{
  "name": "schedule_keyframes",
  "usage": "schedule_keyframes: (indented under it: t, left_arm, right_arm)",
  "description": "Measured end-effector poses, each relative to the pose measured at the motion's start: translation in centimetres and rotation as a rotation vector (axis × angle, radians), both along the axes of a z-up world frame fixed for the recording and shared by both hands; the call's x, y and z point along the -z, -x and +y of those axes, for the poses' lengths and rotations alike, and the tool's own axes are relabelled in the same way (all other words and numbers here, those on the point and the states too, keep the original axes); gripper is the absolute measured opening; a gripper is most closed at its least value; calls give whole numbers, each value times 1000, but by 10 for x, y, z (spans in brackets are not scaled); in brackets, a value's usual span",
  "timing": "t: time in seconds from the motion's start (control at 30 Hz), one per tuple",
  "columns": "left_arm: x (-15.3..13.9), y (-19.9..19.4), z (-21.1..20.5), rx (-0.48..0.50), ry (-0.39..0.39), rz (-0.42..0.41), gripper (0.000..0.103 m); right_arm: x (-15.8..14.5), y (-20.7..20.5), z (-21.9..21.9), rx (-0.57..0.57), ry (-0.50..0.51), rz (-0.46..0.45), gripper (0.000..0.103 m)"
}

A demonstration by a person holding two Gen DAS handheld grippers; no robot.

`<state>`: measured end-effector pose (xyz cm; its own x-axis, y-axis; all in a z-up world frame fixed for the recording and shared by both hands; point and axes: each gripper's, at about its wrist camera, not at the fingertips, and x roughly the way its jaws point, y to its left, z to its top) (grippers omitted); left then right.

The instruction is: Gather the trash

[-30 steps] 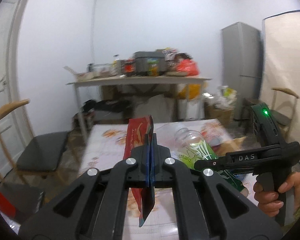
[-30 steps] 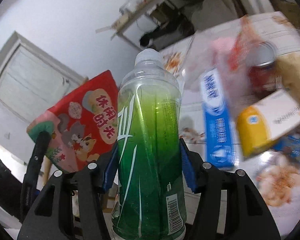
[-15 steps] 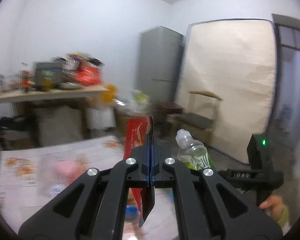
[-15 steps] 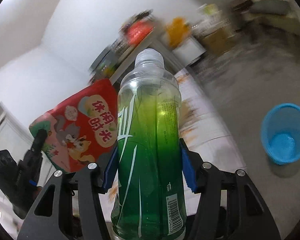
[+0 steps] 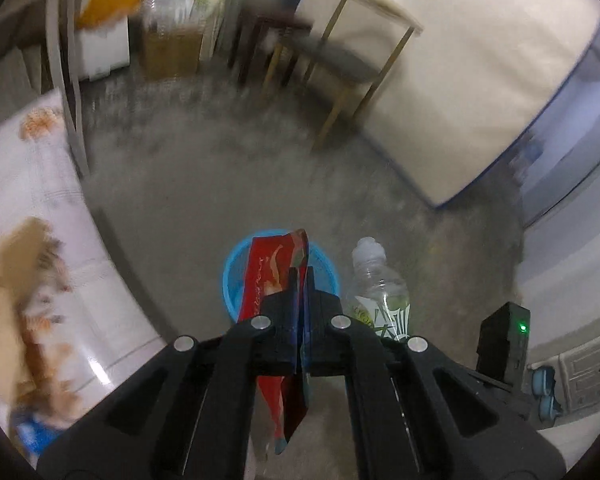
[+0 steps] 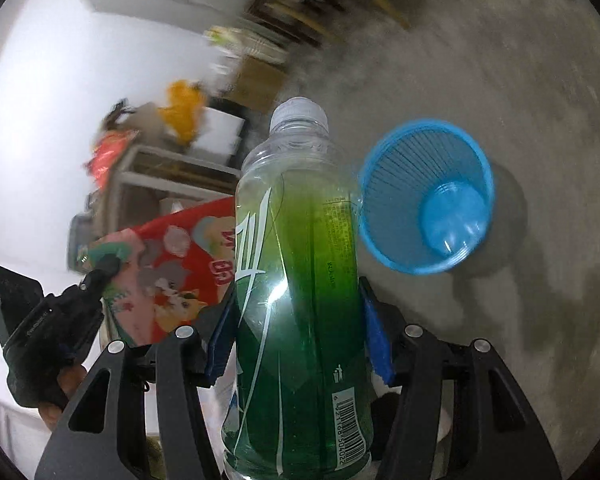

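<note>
— While you are watching from the side, tell me: what are your left jaws doing?

— I am pinching a red snack wrapper [image 5: 274, 280] flat in my left gripper [image 5: 300, 308], the two pads pressed together on it. It is standing up at twelve o'clock from the jaws, and its tail is hanging down toward six.

— And the right gripper [image 6: 298, 320]?

— I am clamping the green plastic bottle [image 6: 296, 280] there, one blue pad on each flank. It is standing upright with its clear cap on and pointing to twelve. Through the wall it is looking nearly empty; I cannot tell whether any drink is sitting at the bottom.

— Where is the bin?

— A blue ribbed waste basket [image 6: 426, 196] is standing on the grey concrete floor [image 6: 500, 60]. In my right view it is lying at two o'clock from the bottle, just beside its shoulder, and its bottom is showing bare, with nothing inside. In my left view the wrapper is covering most of the basket's mouth, with the bottle at three o'clock from it.

— Anything else nearby?

— A patterned tablecloth [image 5: 40, 240] is running along nine o'clock, blurred.
</note>
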<state>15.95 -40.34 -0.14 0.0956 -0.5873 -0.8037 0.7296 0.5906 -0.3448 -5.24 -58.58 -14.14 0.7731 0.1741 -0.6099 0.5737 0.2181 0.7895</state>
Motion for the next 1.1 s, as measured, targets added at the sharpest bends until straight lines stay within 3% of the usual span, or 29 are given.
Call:
schedule_keyframes:
  t: [0.13, 0.27, 0.3, 0.37, 0.4, 0.43, 0.53, 0.77, 0.9, 1.1]
  left_arm:
    - [53, -14, -45, -9, -106, 75, 1]
    - [83, -33, -83, -11, -160, 108, 2]
    - [86, -37, -92, -15, -167, 108, 7]
    - [89, -43, -108, -21, -164, 110, 27]
    - [86, -42, -109, -28, -165, 104, 41]
    - [82, -46, -111, -43, -165, 90, 46]
    - [73, -45, -101, -49, -134, 90, 51]
    - [43, -40, -70, -35, -83, 45, 52]
    - [22, -35, -53, -21, -44, 26, 52]
    - [-35, -31, -3, 10, 34, -62, 52]
  right_arm:
    - [49, -19, -18, 15, -80, 62, 55]
    - [78, -36, -34, 26, -142, 93, 55]
    - [83, -40, -37, 26, -144, 102, 56]
    - [103, -57, -50, 10, -136, 140, 57]
    - [114, -61, -56, 15, -140, 158, 58]
    - [124, -68, -64, 17, -140, 175, 62]
    - [143, -87, -76, -3, -110, 237, 66]
    - [157, -86, -70, -21, -73, 294, 66]
    - [150, -76, -67, -24, -35, 311, 66]
    - [127, -54, -58, -38, 42, 323, 66]
